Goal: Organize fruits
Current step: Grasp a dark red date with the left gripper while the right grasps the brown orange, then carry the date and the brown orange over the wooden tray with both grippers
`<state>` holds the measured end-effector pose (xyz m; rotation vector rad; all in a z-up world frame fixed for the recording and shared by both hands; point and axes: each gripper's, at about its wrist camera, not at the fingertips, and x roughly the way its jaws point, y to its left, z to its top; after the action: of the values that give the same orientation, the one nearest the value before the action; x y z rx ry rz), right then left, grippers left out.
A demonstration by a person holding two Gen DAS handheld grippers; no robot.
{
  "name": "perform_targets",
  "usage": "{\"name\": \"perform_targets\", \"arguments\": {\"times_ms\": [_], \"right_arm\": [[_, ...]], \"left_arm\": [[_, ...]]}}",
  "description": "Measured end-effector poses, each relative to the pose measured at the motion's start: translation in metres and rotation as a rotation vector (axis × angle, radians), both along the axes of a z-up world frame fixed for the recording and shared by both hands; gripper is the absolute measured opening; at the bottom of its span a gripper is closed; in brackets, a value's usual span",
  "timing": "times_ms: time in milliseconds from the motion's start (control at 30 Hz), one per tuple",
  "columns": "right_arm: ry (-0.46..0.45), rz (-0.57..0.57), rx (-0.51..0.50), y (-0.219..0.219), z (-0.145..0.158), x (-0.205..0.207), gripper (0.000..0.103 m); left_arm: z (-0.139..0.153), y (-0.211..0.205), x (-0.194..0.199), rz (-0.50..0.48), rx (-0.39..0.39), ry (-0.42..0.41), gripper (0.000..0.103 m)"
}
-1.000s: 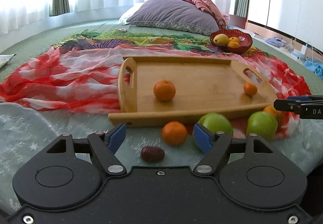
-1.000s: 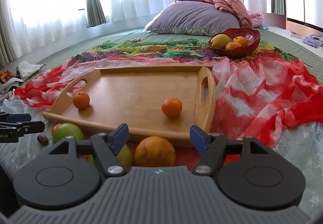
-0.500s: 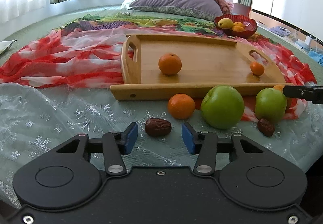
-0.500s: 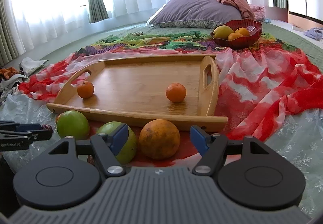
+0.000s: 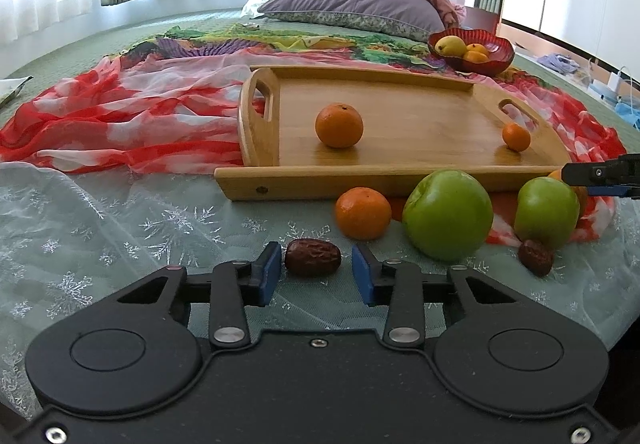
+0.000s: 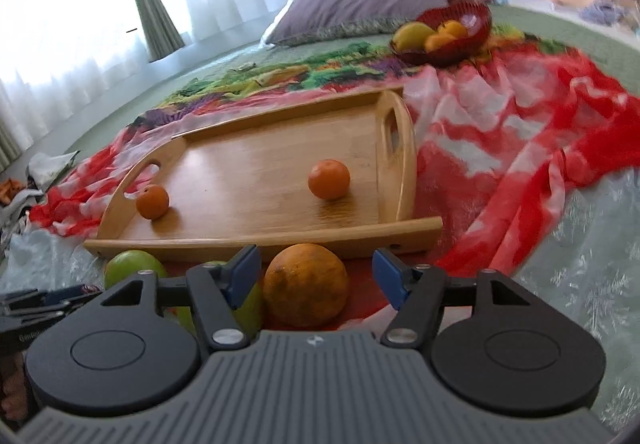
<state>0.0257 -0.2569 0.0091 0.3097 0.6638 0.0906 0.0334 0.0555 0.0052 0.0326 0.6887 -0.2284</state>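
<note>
A wooden tray (image 5: 400,172) lies on the bed with two tangerines in it, one to the left (image 5: 339,125) and a smaller one to the right (image 5: 516,137). In front of the tray lie a tangerine (image 5: 362,213), two green apples (image 5: 447,214) (image 5: 546,212), and two brown dates (image 5: 313,262) (image 5: 535,263). My left gripper (image 5: 313,275) is open with its blue pads on either side of the near date, not touching it. My right gripper (image 6: 316,276) is open around a large orange (image 6: 306,285) that lies before the tray (image 6: 256,240).
A red bowl (image 5: 472,51) with yellow and orange fruit stands behind the tray. A red-and-white scarf (image 5: 120,116) lies crumpled to the left, and a purple pillow (image 5: 352,2) lies at the back. Sheer snowflake fabric (image 5: 100,220) covers the near bed.
My left gripper has narrowed and come closer to the near date. My right gripper has tilted and moved forward, so the large orange now sits between its fingers.
</note>
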Motion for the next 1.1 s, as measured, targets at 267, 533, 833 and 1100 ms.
{"name": "perform_targets", "arguments": {"times_ms": [267,533,833,1100], "right_arm": [[0.073,-0.016,0.034,0.003,-0.006,0.008,0.070],[0.098,-0.025,0.047,0.010,-0.014,0.013,0.061],[0.050,-0.040,0.047,0.010,-0.012,0.006,0.052],[-0.085,-0.022,-0.012,0.011,0.020,-0.001,0.052]], "left_arm": [[-0.003,-0.004,0.003,-0.009,0.004,-0.001,0.035],[-0.008,-0.005,0.000,-0.012,-0.004,-0.008,0.035],[0.000,-0.011,-0.009,0.007,0.017,-0.063,0.028],[0.042,-0.016,0.006,-0.018,0.012,-0.139,0.027]]}}
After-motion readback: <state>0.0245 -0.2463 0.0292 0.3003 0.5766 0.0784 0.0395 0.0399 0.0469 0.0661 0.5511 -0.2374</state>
